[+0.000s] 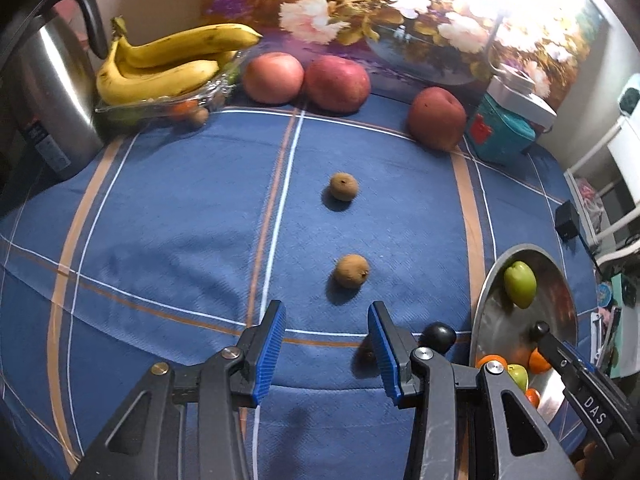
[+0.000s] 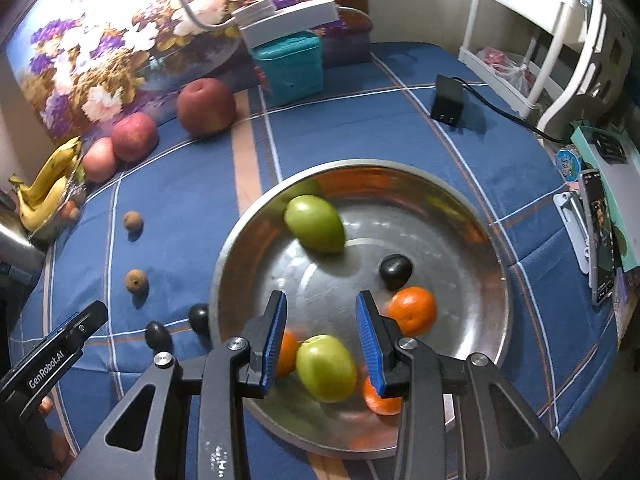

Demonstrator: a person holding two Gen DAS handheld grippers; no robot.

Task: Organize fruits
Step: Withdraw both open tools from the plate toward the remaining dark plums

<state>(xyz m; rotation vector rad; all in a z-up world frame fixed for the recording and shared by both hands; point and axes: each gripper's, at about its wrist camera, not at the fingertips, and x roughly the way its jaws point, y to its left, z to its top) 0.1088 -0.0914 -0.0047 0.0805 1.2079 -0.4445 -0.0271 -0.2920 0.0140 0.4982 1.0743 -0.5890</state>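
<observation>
Though parted only a little, grips nothing: so for the right gripper point(image 2: 320, 300), hung above the steel bowl point(image 2: 480, 240), with a clear gap on each side of the green fruit point(image 2: 326, 368) lying beneath its fingers.

Counted inside that bowl:
- two green fruits in all, the second green fruit point(image 2: 314, 222) toward 12 o'clock;
- three mandarins, one at 3 o'clock point(image 2: 412, 316), one at 5 o'clock point(image 2: 380, 400), and one half hidden behind the left finger at 8 o'clock point(image 2: 286, 354);
- one dark fruit point(image 2: 396, 272) at 2 o'clock.

Just outside the rim at 9 o'clock, on the blue checked cloth point(image 2: 180, 220), two more dark fruits point(image 2: 199, 318) point(image 2: 158, 334). Farther out toward 10 o'clock, two small brown fruits point(image 2: 136, 280) point(image 2: 133, 222), apart from each other. Beyond those, along the flower picture point(image 2: 100, 60), three red apples point(image 2: 206, 106) point(image 2: 134, 136) point(image 2: 100, 160).

Much the same for the left gripper point(image 1: 326, 312): spread somewhat wider, empty, hovering over bare cloth, with the nearer brown fruit just ahead at 12 o'clock.

At 10 o'clock from there, a clear plastic tray point(image 1: 120, 110) with three bananas point(image 1: 160, 72) on top and some small fruits underneath, too blurred to count. Left of it, a steel kettle point(image 1: 48, 92).
</observation>
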